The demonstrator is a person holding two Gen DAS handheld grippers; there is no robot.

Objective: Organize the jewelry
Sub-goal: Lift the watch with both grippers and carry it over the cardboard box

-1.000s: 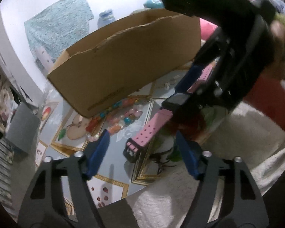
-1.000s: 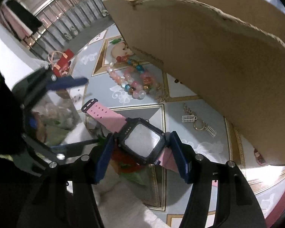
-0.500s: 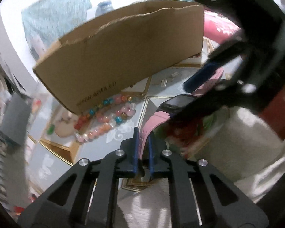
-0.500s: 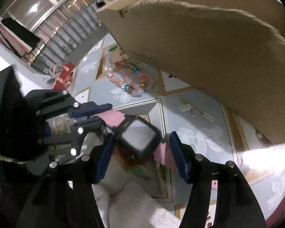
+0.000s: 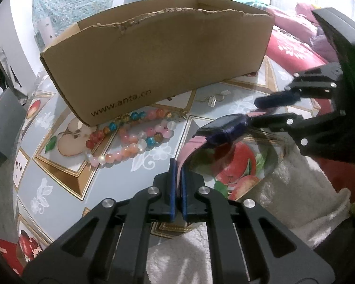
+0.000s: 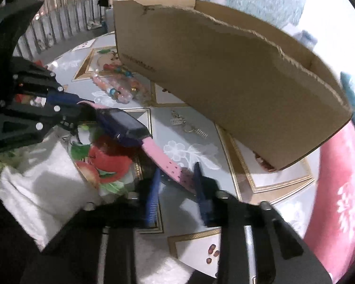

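A pink-strapped watch (image 5: 221, 127) with a dark square face hangs above the table between both grippers. My left gripper (image 5: 177, 165) is shut on one end of its pink strap; it shows at the left in the right wrist view (image 6: 81, 103). My right gripper (image 6: 176, 172) is part open, its blue fingers either side of the other strap end (image 6: 168, 163) without squeezing it; it shows at the right in the left wrist view (image 5: 258, 110). A cardboard box (image 5: 158, 54) stands open behind.
A beaded necklace (image 5: 130, 139) lies in front of the box, also in the right wrist view (image 6: 117, 87). A small metal keyring charm (image 6: 189, 125) lies near the box. A white fluffy cloth (image 5: 284, 194) covers the near table edge. Pink bedding (image 5: 293, 47) is at the right.
My left gripper closed on the watch strap. My right gripper let go of the watch face and slid back along the strap to its other end, with its fingers apart.
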